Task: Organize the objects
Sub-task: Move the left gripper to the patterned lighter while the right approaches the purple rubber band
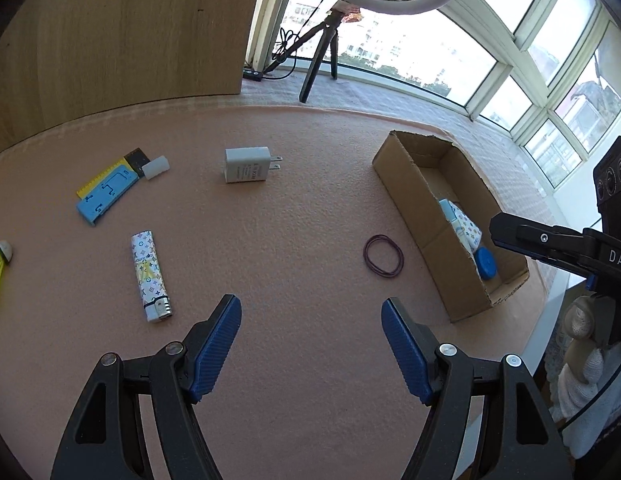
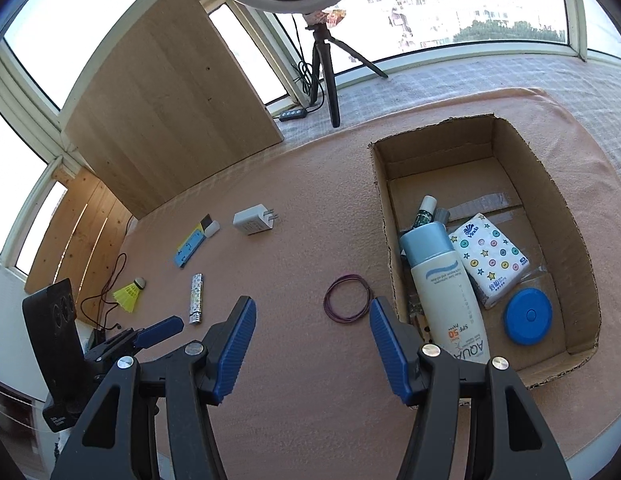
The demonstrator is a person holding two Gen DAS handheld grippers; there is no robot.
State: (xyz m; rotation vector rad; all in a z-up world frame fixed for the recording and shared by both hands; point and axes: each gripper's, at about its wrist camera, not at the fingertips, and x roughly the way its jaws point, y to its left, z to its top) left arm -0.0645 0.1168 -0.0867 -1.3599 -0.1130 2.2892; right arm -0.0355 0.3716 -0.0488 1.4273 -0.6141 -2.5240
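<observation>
Both tongs, left and right, gape with nothing between them above the pink cloth. Loose bits such as the lighter and rubber band lie apart from the cardboard box, probably awaiting collection.

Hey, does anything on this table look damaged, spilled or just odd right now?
Nothing is spilled. The cardboard box has ragged, torn top edges. The sunscreen bottle lies on its side inside it.
</observation>
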